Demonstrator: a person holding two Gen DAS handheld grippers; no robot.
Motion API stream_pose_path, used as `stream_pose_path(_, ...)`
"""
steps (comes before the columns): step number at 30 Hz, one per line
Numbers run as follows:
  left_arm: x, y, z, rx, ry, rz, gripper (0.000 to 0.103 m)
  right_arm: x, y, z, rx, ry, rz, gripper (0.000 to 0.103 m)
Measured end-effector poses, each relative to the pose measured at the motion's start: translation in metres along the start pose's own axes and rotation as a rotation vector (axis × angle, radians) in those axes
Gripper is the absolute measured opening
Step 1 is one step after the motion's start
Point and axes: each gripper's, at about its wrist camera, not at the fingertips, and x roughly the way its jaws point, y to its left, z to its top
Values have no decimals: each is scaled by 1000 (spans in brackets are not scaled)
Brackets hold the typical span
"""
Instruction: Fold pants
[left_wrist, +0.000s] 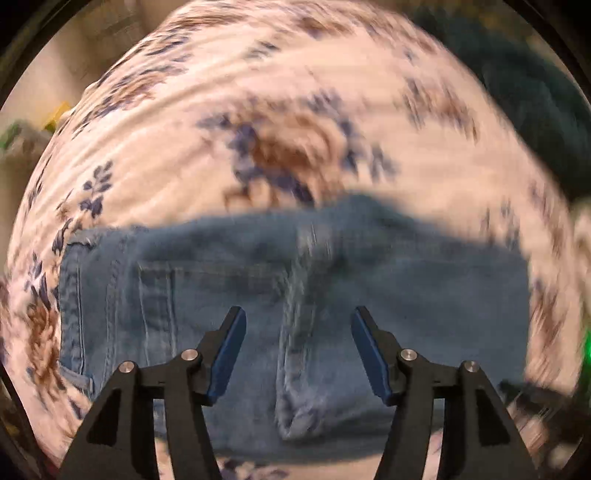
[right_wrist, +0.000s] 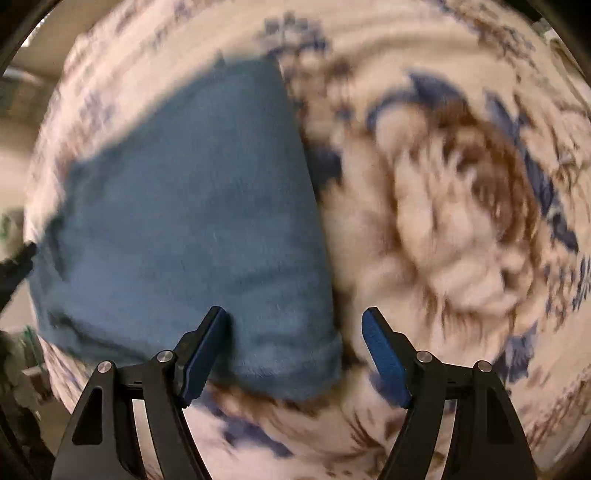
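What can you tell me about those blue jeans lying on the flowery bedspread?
The jeans are faded blue denim, with a back pocket, stitched seams and a central seam showing. They lie folded into a compact bundle on the floral bedspread. Both tools, left and right, hover open above them, gripping nothing. Motion blur hides finer detail.

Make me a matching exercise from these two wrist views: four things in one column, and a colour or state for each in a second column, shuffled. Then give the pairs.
Things
1. jeans
2. bedspread
3. left gripper
4. finger pads

Descriptions
A. white with blue and brown flowers
B. open, nothing between the jaws
C. faded blue denim, stitched seams and a pocket showing
D. solid blue, set on black arms

Pairs: 1-C, 2-A, 3-B, 4-D

The right gripper is open too, over the jeans' edge on the bedspread.
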Motion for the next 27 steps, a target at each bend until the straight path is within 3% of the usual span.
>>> stream_pose_path(4,29,1,-54,73,150,24,60,7,-15,-12,27,45,25,80)
stream_pose_path(9,8,15,-74,10,155,1,60,8,-17,-7,33,92,41,80)
stream_pose_path(12,-17,7,-65,-12,98,1,60,-3,-11,-4,25,75,58,80)
stream_pose_path(17,-40,-17,-37,-78,-30,-93,60,1,-18,6,186,87,162,82)
stream_pose_path(22,28,-40,-39,15,112,15,60,23,-40,7,318,103,159,81)
stream_pose_path(27,29,-51,-64,210,82,61,60,25,-48,5,242,73,56,81)
